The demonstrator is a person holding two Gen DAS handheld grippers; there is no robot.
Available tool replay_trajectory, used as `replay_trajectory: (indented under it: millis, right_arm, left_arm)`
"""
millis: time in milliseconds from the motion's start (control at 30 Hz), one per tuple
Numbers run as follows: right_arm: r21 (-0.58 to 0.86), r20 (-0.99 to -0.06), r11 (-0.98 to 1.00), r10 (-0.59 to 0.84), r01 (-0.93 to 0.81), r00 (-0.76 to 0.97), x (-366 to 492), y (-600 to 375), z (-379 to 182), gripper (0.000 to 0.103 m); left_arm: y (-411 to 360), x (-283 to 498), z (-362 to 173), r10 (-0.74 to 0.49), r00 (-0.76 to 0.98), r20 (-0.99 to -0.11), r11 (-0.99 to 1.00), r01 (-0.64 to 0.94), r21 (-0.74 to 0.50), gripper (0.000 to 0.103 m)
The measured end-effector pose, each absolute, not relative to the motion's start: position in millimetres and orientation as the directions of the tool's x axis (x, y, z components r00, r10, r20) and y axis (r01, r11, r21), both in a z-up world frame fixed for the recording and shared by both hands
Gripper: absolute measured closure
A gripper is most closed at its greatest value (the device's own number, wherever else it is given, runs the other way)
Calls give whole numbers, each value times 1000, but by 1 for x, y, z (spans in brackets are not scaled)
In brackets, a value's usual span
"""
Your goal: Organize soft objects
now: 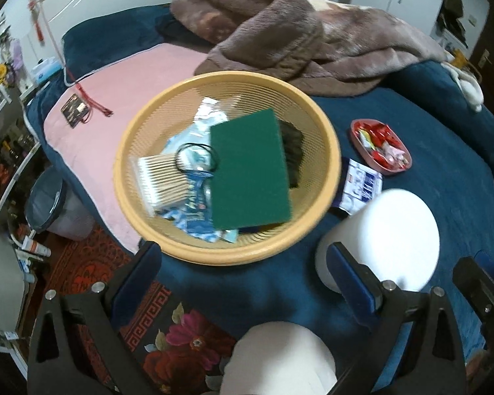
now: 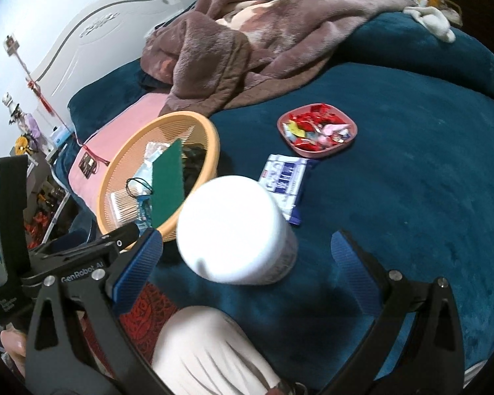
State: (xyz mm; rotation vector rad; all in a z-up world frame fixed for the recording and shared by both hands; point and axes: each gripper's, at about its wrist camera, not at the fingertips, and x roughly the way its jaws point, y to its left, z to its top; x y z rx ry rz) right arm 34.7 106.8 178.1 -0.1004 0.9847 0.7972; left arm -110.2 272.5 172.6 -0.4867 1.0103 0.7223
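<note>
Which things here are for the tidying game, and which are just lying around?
For the job: yellow basket, green scrubbing pad, cotton swabs, white container, blue-and-white packet.

Just lying about: brown blanket, candy dish, bin.

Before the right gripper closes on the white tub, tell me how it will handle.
The white tub looks like smooth, rigid plastic, so the blue pads may slip somewhat. It stands on the soft blue bedspread, so a sideways push could tip it. Its round body would then probably roll. Its weight cannot be judged.
</note>
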Motion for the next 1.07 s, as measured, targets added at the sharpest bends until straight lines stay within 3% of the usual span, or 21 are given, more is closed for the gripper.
replay_trajectory:
  millis: [733,1067]
  right_arm:
    - [293,-770,811,514,-506,378,60,-9,167,0]
    - [297,-789,898,422,-323,447,79,-101,139,0]
  left_arm:
    - [170,-45,168,273,379,-884,803,-596,-7,3]
    - [88,-9,167,218,452,-865,907,-421,9,2]
